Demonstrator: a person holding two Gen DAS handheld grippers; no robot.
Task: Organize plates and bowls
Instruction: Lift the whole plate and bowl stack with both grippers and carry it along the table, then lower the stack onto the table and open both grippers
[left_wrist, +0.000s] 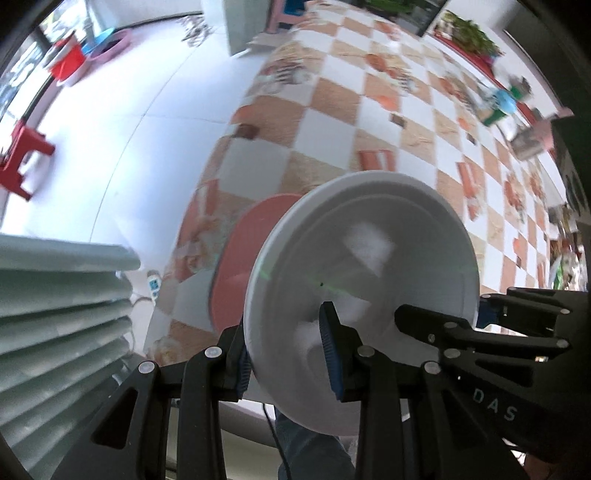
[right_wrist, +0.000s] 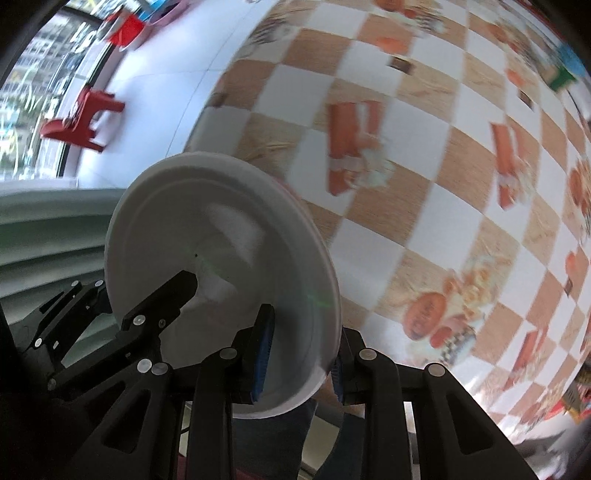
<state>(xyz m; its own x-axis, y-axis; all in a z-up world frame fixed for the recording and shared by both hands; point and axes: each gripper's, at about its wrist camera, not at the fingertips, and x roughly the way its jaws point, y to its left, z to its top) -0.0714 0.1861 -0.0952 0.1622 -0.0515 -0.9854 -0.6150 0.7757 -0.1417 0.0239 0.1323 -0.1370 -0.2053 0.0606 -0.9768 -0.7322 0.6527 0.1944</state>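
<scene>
A big table with a checkered cloth (left_wrist: 369, 122) fills the top and right of both views. Its squares are white and brown, with food pictures on them.

A pale green rack with ridges (left_wrist: 62, 321) sits at the lower left of the left wrist view.

A white plate (left_wrist: 362, 280) is in the lower middle of the left wrist view, tipped on its side above the table. In the right wrist view it is at the lower left. Both grippers hold it at once.

The left gripper (left_wrist: 286, 356) pinches the plate's rim at the bottom of its view. The right gripper (right_wrist: 301, 356) pinches the rim too, at the plate's lower right edge in its own view. Each one's jaws are nearly closed, with only the thin rim between the blue pads.

A pink plate (left_wrist: 243, 254) lies on the cloth behind the white one.

A small red stool (right_wrist: 83, 120) stands on the white floor at the upper left.
</scene>
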